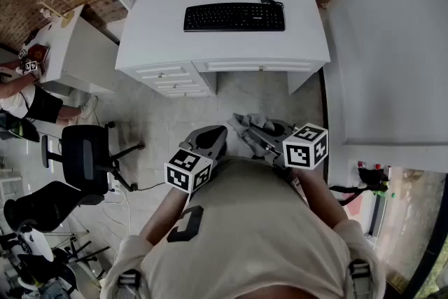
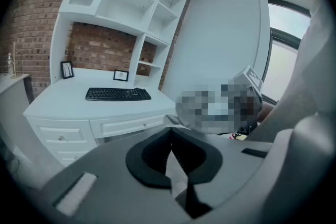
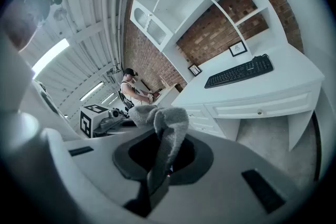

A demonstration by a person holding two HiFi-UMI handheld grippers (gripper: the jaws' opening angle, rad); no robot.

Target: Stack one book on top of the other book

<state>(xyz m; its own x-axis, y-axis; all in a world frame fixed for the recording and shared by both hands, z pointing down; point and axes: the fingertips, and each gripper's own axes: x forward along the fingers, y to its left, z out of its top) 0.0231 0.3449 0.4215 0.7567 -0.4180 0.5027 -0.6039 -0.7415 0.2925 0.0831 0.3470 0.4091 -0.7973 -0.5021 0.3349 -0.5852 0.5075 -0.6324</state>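
Task not yet begun: I hold my left gripper point(image 2: 170, 139) and right gripper point(image 3: 164, 123) at my chest, each with jaws closed on nothing, facing a white desk point(image 1: 161, 31) bearing a keyboard point(image 1: 234, 17); neither book shows in any view, so both presumably lie out of frame.

Your left gripper point(image 2: 171, 139) has its jaws pressed together, nothing between them, and points toward a white desk point(image 2: 58, 101) bearing a black keyboard point(image 2: 118, 94), with a small picture frame point(image 2: 121, 75) behind it.
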